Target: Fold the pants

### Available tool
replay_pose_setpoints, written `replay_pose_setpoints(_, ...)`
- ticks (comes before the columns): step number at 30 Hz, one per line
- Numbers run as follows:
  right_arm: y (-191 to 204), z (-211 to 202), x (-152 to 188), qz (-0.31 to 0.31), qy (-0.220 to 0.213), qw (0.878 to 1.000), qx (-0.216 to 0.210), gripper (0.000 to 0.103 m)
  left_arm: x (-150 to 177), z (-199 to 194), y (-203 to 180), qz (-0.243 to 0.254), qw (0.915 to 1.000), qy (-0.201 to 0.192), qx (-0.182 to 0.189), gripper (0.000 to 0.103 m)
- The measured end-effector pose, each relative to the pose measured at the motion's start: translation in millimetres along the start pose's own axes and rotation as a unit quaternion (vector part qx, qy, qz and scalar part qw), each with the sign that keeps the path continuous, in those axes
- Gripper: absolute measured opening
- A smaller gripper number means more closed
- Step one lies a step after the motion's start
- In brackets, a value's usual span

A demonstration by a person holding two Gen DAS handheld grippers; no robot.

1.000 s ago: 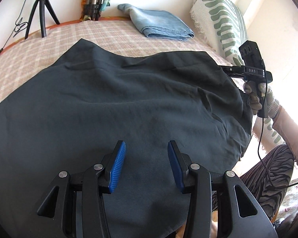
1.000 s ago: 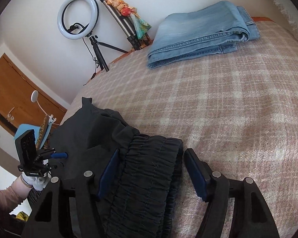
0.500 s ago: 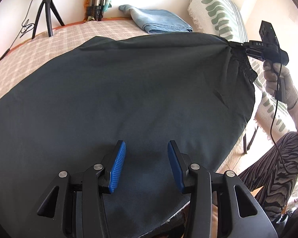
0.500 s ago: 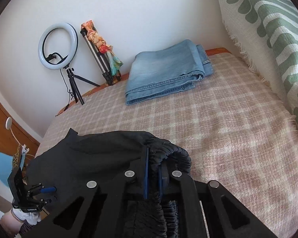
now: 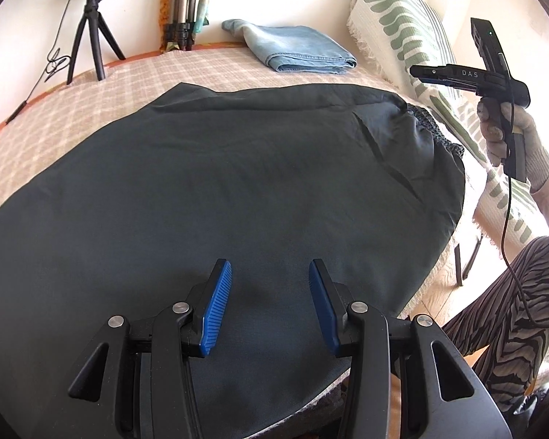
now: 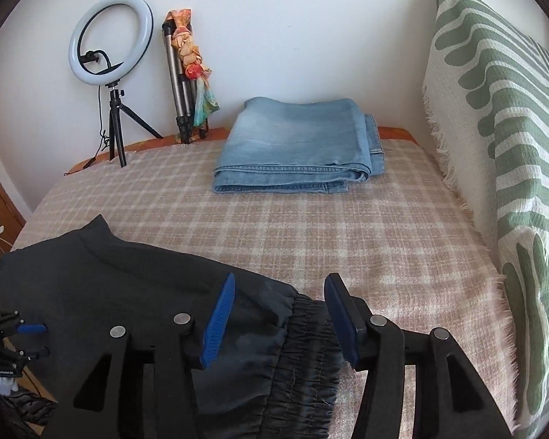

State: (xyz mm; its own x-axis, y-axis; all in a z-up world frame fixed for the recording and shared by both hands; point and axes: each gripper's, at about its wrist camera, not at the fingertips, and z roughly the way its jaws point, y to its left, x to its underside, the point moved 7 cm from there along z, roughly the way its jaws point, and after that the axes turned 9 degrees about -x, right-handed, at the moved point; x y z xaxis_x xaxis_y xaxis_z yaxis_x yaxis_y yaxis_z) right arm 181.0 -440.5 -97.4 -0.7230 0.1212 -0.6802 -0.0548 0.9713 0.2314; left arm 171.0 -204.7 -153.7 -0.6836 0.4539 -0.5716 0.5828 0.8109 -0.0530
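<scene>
A bed (image 6: 347, 241) with a pink-and-cream checked cover fills the room's corner, its far edge against a white wall. Taking the dark pants (image 5: 219, 190) as the landmark: beyond them, near the wall, lies a folded pair of light blue jeans (image 6: 300, 146); left of the jeans stand a ring light on a small tripod (image 6: 111, 44) and a folded tripod wrapped in a coloured scarf (image 6: 186, 73); to the right of the pants hangs a white throw with green leaf shapes (image 6: 501, 128).

The pants lie spread flat across the near part of the bed, the gathered elastic waistband (image 6: 311, 340) at their right end.

The left gripper (image 5: 270, 301) hovers over the near part of the pants, fingers apart, nothing between them. The right gripper (image 6: 280, 323) is above the waistband end with its jaws opening; in the left wrist view it stands clear above the cloth, held in a gloved hand (image 5: 508, 135), so the waistband reads as let go, lying below the gap rather than pinched.

This looks like the laying-out stage, with the first fold not yet made. The next move likely calls for both grippers to take an edge of the pants at matching points and carry it across evenly.
</scene>
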Motion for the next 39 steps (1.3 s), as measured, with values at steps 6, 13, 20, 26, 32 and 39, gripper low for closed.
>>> replay_pose_setpoints(6, 73, 42, -10, -0.066, 0.035, 0.996, -0.048, 0.053, 3, -18, 41, -0.048, 0.9982, -0.02, -0.03, 0.042)
replay_pose_setpoints(13, 144, 100, -16, -0.098, 0.079, 0.986, -0.112, 0.053, 22, -28, 101, -0.124, 0.9907, -0.014, -0.056, 0.042)
replay_pose_setpoints(20, 192, 167, -13, -0.077, 0.13, 0.975, -0.162, 0.05, 38, -31, 131, -0.156, 0.9851, -0.009, -0.072, 0.042)
replay_pose_setpoints(26, 198, 208, -2, -0.109, 0.158, 0.976, -0.106, 0.046, 58, -46, 176, -0.212, 0.9726, -0.014, -0.094, 0.042)
replay_pose_setpoints(32, 200, 203, -9, -0.103, 0.148, 0.977, -0.11, 0.047, 85, -81, 249, -0.319, 0.9399, -0.032, -0.117, 0.046)
replay_pose_setpoints(39, 229, 170, -9, -0.124, 0.128, 0.974, -0.137, 0.051, 131, -149, 357, -0.441, 0.8716, -0.082, -0.198, 0.051)
